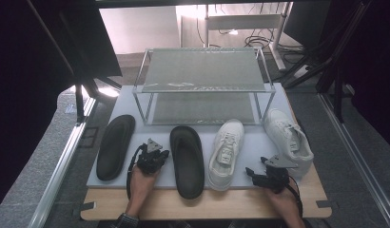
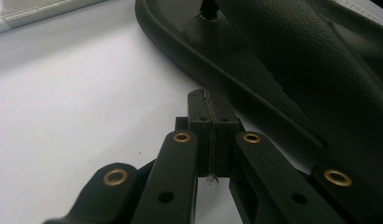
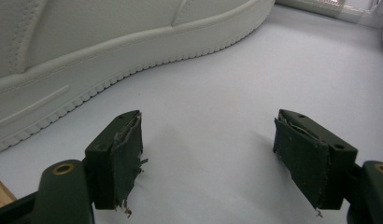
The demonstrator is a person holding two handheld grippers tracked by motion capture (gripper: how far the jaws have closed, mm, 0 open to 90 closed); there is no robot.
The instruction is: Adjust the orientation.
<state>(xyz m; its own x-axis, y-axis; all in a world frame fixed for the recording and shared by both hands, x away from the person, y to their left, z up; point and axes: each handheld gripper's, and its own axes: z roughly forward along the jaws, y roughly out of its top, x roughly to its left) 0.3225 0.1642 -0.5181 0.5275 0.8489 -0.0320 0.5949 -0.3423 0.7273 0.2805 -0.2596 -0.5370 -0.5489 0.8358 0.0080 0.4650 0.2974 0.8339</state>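
Two black slippers lie on the grey mat (image 1: pixel 128 103): one at the left (image 1: pixel 115 146), one in the middle (image 1: pixel 187 160). My left gripper (image 1: pixel 160 156) sits between them, close to the middle slipper's rim (image 2: pixel 236 70). Its jaws (image 2: pixel 208 100) are shut pad against pad with nothing between them. Two white sneakers stand to the right, one (image 1: pixel 226 152) beside the middle slipper and one (image 1: pixel 288 137) farther right. My right gripper (image 1: pixel 252 175) rests low on the mat between the sneakers. It is open (image 3: pixel 208 135), with bare mat between its pads and the nearer sneaker's sole (image 3: pixel 87 70) to its left.
A two-tier metal mesh rack (image 1: pixel 202 85) stands at the back of the mat, both shelves bare. The mat lies on a wooden table (image 1: pixel 207 206) whose front edge is near the person's hands. Dark frames and cables surround the table.
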